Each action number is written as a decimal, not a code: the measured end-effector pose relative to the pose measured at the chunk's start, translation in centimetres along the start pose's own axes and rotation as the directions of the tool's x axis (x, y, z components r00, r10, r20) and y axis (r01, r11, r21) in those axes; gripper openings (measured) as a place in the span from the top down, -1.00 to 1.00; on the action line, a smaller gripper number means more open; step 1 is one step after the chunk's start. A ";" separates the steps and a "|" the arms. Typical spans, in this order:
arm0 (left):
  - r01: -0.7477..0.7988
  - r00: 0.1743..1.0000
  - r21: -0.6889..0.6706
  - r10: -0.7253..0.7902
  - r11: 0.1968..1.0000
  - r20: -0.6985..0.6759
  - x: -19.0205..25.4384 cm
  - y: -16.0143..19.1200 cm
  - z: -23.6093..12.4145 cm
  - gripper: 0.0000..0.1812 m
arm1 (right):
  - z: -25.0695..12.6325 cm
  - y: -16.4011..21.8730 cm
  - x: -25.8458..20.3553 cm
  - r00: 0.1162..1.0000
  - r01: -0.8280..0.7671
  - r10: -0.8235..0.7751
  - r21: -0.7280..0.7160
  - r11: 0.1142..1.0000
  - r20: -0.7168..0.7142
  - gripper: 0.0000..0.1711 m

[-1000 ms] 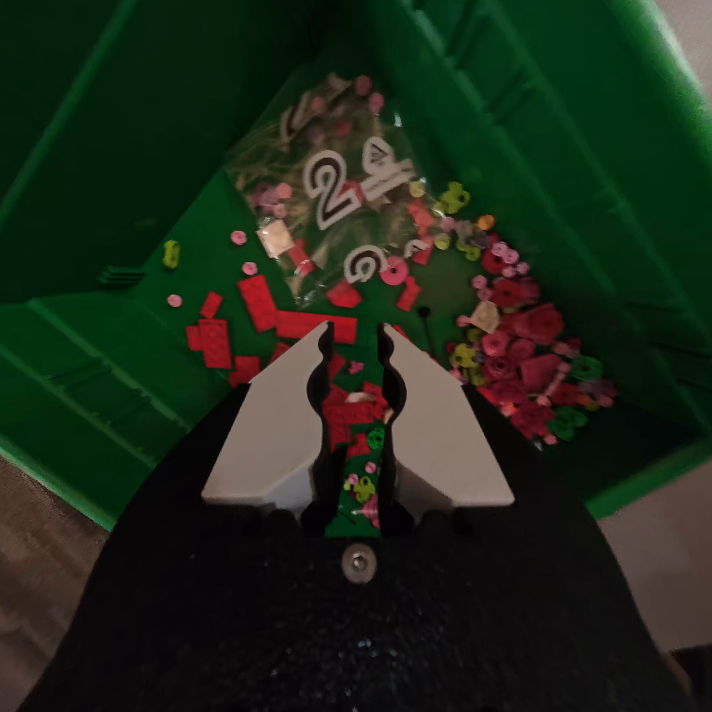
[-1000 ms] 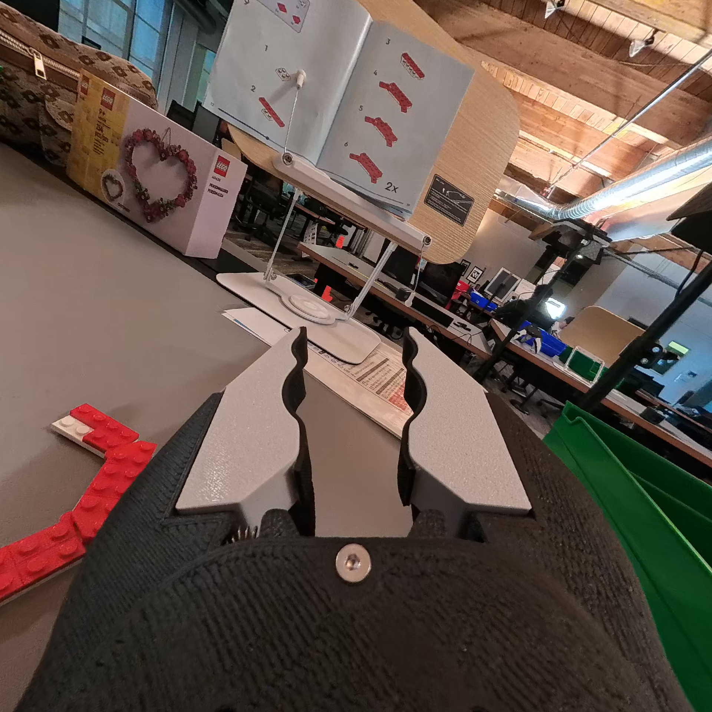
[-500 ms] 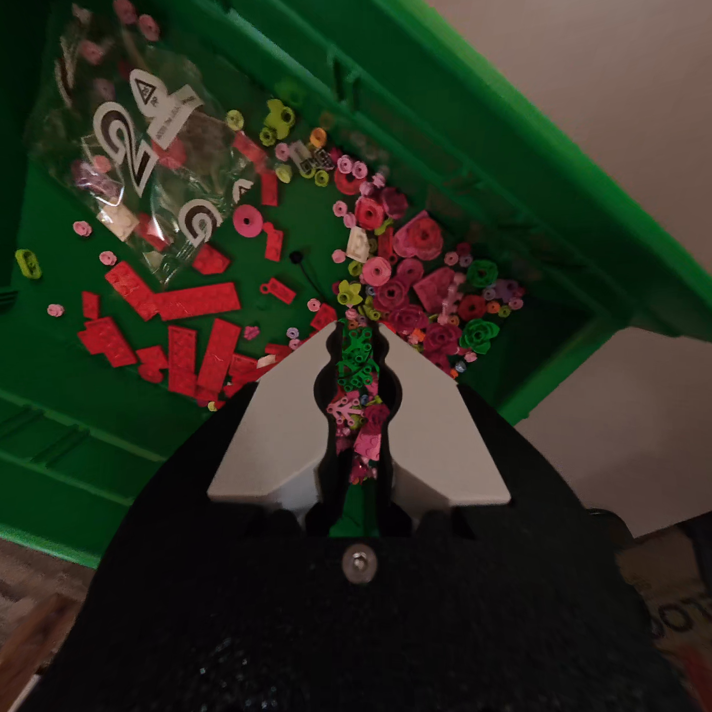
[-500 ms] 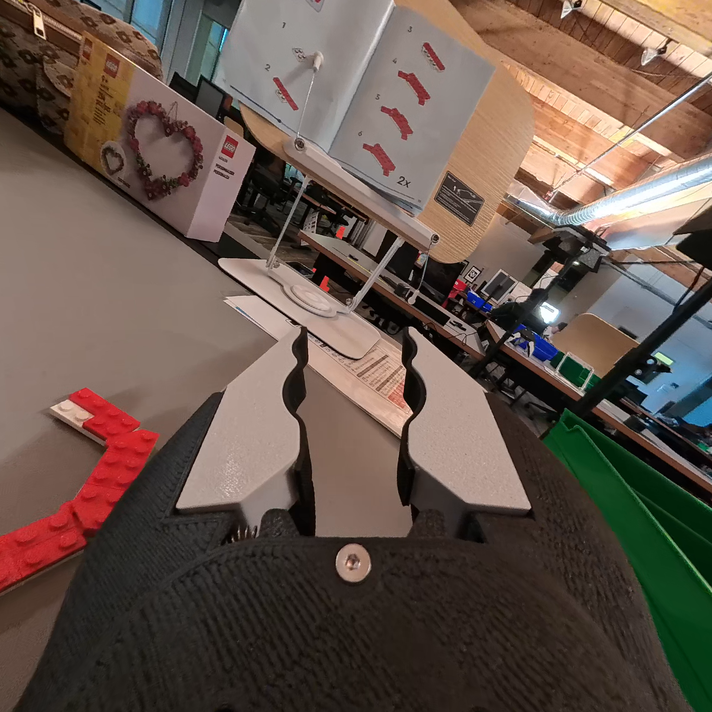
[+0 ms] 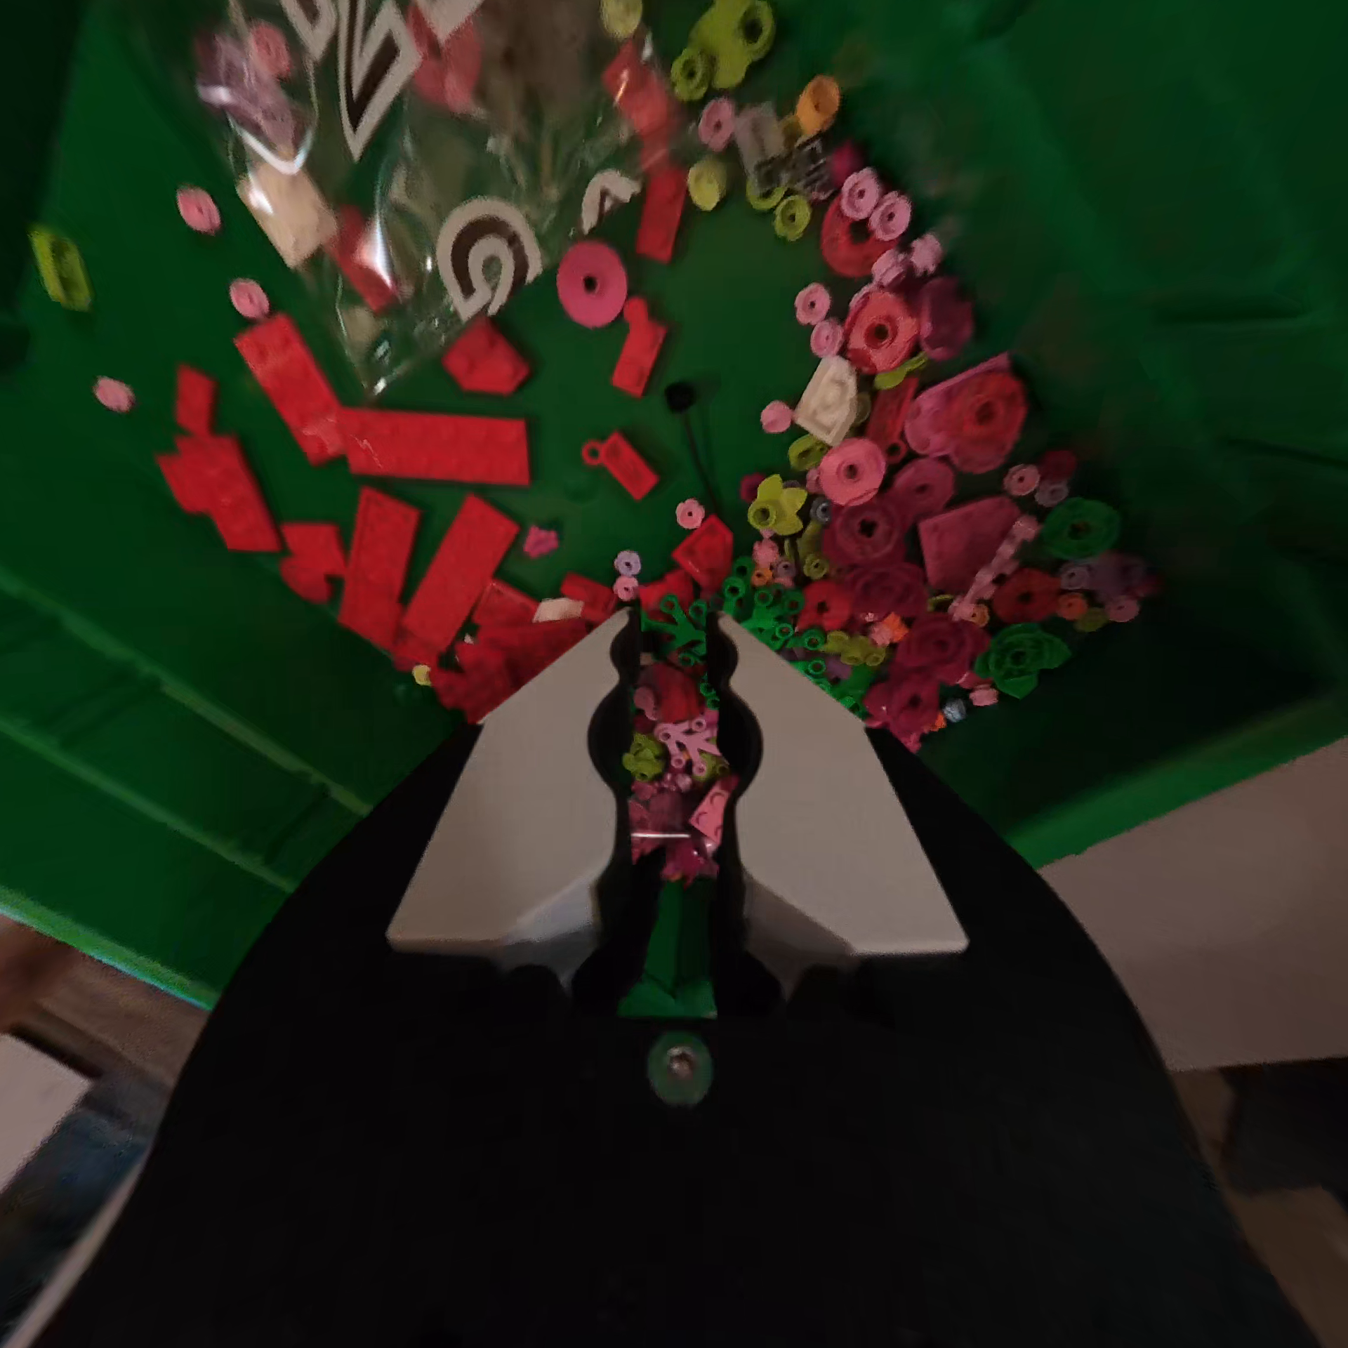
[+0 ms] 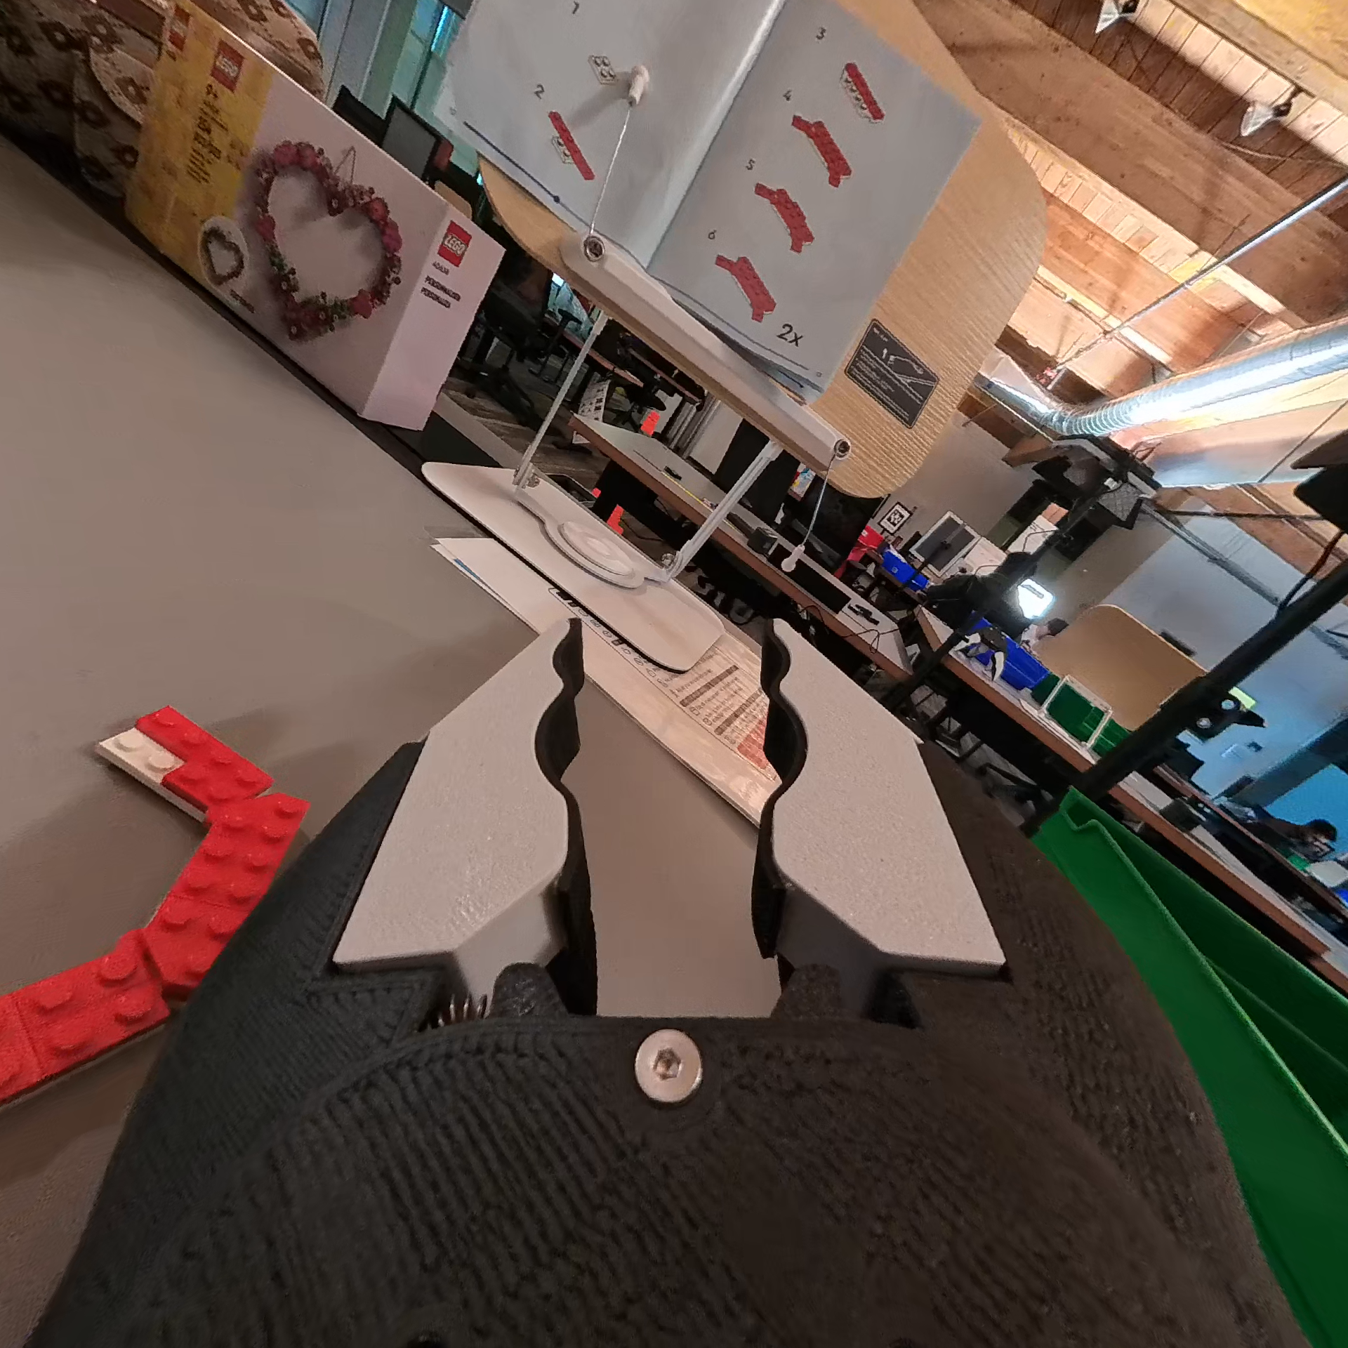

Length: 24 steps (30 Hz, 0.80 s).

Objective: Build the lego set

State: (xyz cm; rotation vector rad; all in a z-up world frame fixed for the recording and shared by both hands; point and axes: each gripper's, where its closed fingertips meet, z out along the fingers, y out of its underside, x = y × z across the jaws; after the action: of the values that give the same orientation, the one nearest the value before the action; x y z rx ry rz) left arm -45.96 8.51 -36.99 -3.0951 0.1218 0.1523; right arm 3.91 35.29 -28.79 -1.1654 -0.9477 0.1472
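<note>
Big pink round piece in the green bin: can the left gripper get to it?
Probably yes. The left gripper hangs inside the bin, and the pink round piece lies bare beside the plastic bag.

Beyond the jaws in the right wrist view spreads an open workshop with long wooden-edged desks [image 6: 839, 583] receding to the upper right. High above them run exposed timber ceiling beams [image 6: 1138, 138] and a shiny silver ventilation duct [image 6: 1167, 386], with a curved ribbed tan partition [image 6: 948, 306] between. Far upper left, tall glass windows [image 6: 379, 66] let in daylight, while the flat grey tabletop [image 6: 182, 525] stretches left.
</note>
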 end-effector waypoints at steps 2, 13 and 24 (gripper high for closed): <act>0.036 0.999 -0.024 -0.036 0.999 -0.024 -0.3 0.8 0.1 0.82 | 0.0 0.0 0.0 1.000 0.001 -0.001 -0.001 1.000 0.002 0.44; 0.081 0.990 -0.084 -0.090 0.993 -0.110 -0.6 3.5 0.9 0.78 | 0.0 0.0 -0.2 1.000 0.005 -0.005 -0.001 1.000 0.007 0.44; 0.113 0.972 0.016 -0.107 0.993 -0.211 0.3 2.0 1.1 0.89 | 0.1 0.0 -0.3 1.000 0.010 -0.010 -0.002 1.000 0.010 0.44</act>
State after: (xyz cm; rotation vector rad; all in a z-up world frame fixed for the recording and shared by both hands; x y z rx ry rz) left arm -45.94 6.58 -38.21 -3.0710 -0.0422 -0.1787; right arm 3.69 35.18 -28.94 -1.1627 -0.9625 0.1439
